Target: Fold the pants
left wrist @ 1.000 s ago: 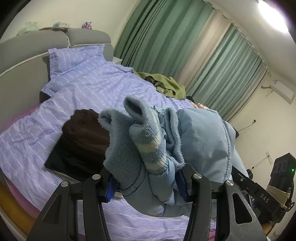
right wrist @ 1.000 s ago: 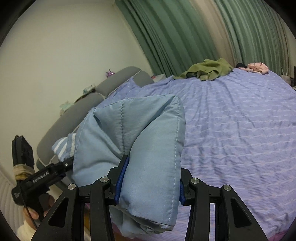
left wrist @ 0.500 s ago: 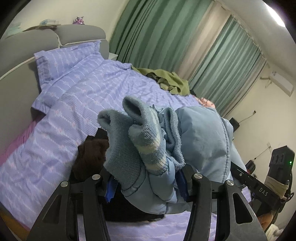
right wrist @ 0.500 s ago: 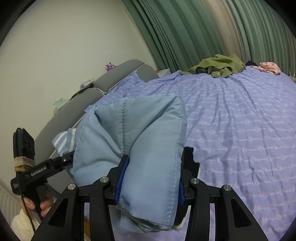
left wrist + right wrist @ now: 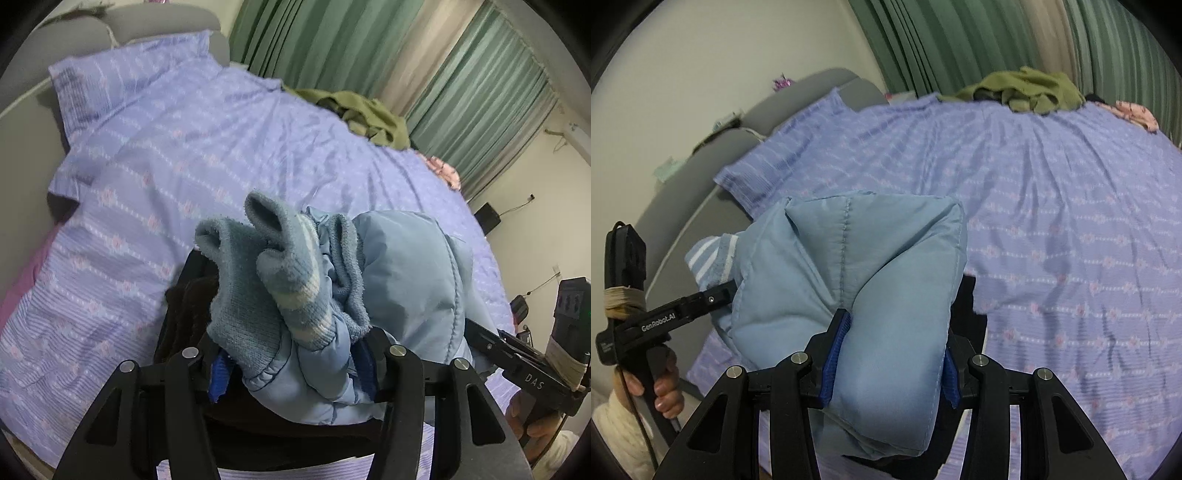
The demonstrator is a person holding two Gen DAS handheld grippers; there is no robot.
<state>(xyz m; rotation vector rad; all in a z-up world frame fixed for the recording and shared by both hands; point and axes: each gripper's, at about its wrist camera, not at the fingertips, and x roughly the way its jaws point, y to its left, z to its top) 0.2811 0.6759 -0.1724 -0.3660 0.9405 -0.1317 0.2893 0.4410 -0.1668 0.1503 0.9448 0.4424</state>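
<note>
Left wrist view: left gripper [image 5: 295,363] pinches the pale blue padded pants [image 5: 402,280] at the knit end, blue pads pressed into the fabric on both sides. Ribbed grey-blue cuffs [image 5: 258,280] with pale stripes bunch up above the fingers. Pants are held just above a dark folded garment [image 5: 188,317] lying on the near part of the bed; whether they touch it is hard to tell, the bundle blocks the gap. Purple patterned bedsheet [image 5: 184,147] covers the bed, pillow [image 5: 122,74] at the grey headboard [image 5: 22,125]. Olive green clothes [image 5: 362,114] piled at the far edge, a pink item [image 5: 443,173] further right. Green curtains [image 5: 480,96] behind. Right gripper's body is seen at the right edge, gripped by a hand [image 5: 535,424].

Right wrist view: right gripper [image 5: 890,358] is clamped on the other end of the pants [image 5: 849,288], a thick folded wad of smooth quilted fabric filling the space between the blue pads. Striped cuff [image 5: 709,258] sticks out on the left, where the left gripper's black finger [image 5: 713,295] meets it. Person's left hand [image 5: 665,387] holds that tool's handle. Dark garment [image 5: 967,314] shows under the bundle. Bedsheet [image 5: 1071,221], olive clothes [image 5: 1027,88] and pink item [image 5: 1134,110] are beyond, well apart from the pants.
</note>
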